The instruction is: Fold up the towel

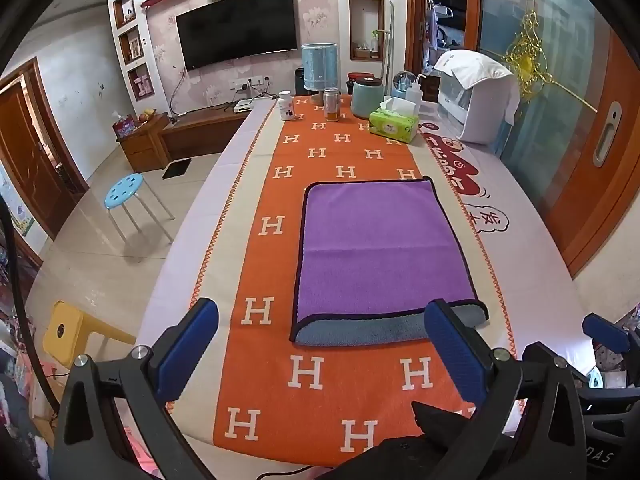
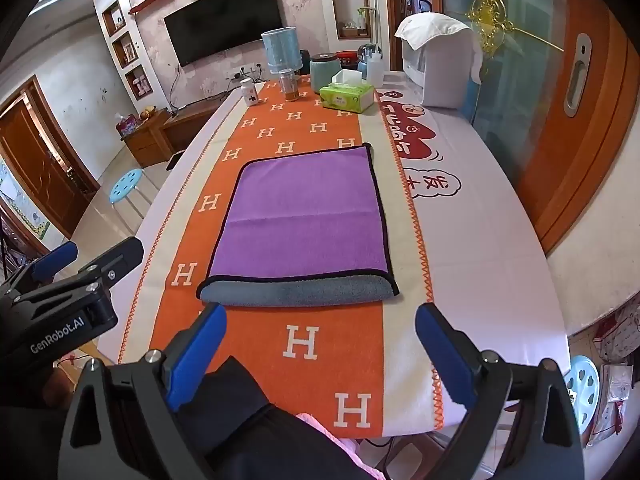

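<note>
A purple towel (image 1: pixel 380 248) with a black hem lies folded on the orange H-patterned runner (image 1: pixel 320 380); its grey underside shows along the near edge. It also shows in the right wrist view (image 2: pixel 304 220). My left gripper (image 1: pixel 320 348) is open and empty, hovering just short of the towel's near edge. My right gripper (image 2: pixel 320 352) is open and empty, also short of the near edge. The left gripper shows at the left of the right wrist view (image 2: pixel 68 276).
At the table's far end stand a white bottle (image 1: pixel 286 106), a jar (image 1: pixel 331 104), a blue lamp (image 1: pixel 319 68), a green canister (image 1: pixel 367 98), a tissue box (image 1: pixel 394 123) and a white appliance (image 1: pixel 476 96). A blue stool (image 1: pixel 124 190) stands left.
</note>
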